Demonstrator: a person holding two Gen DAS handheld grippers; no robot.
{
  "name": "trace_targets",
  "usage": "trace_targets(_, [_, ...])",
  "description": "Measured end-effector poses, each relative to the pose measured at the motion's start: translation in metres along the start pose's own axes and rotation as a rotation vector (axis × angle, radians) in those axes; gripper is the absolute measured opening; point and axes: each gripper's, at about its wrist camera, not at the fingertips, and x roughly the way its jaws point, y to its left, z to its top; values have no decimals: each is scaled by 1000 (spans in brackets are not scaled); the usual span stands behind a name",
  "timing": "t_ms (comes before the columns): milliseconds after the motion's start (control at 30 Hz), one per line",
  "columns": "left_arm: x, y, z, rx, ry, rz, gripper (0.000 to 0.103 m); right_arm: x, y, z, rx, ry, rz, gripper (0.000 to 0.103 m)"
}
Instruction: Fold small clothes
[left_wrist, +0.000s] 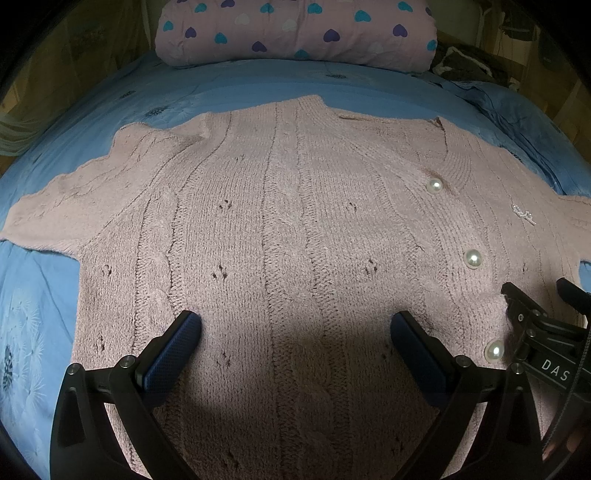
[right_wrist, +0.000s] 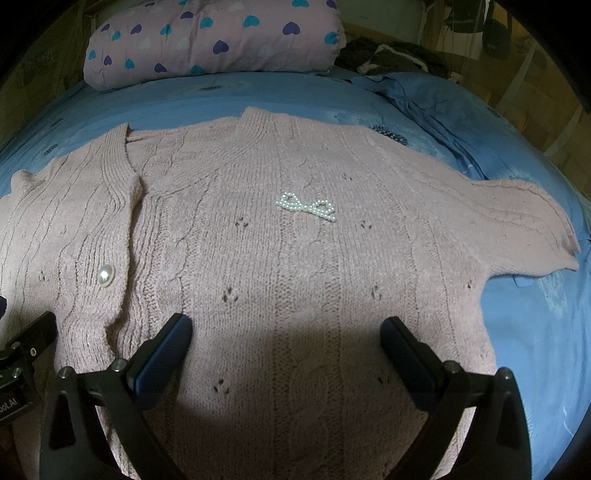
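Observation:
A pink knit cardigan (left_wrist: 295, 206) lies flat and spread out, front up, on a blue bed sheet (left_wrist: 40, 295). It has pearl buttons (left_wrist: 472, 257) down the front and a pearl bow (right_wrist: 306, 205) on the chest. My left gripper (left_wrist: 295, 328) is open and empty over the cardigan's left half near the hem. My right gripper (right_wrist: 286, 330) is open and empty over its right half; it also shows at the right edge of the left wrist view (left_wrist: 535, 314). Both short sleeves (right_wrist: 517, 229) lie spread out sideways.
A folded pink quilt with heart print (left_wrist: 295, 33) lies at the head of the bed. Dark clothes (right_wrist: 391, 55) and a crumpled blue cloth (right_wrist: 443, 110) lie at the back right. Wooden walls border the bed.

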Motion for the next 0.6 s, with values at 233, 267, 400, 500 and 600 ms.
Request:
trace_targets(233, [0,0,0,0,0,0,89,0,0,0,0,0,0,103])
trace_targets(267, [0,0,0,0,0,0,89,0,0,0,0,0,0,103])
trace_targets(400, [2,-1,-3,-5,-2,-7,89,0,0,1,-1,1,0,103])
trace_targets(500, [-2,5,-3,-25,-7,-37,88,0,-1,1,3,1,6,103])
trace_targets(600, [-7,33,10,-94,-21,-165,87,0,-1,0,4,1,7,103])
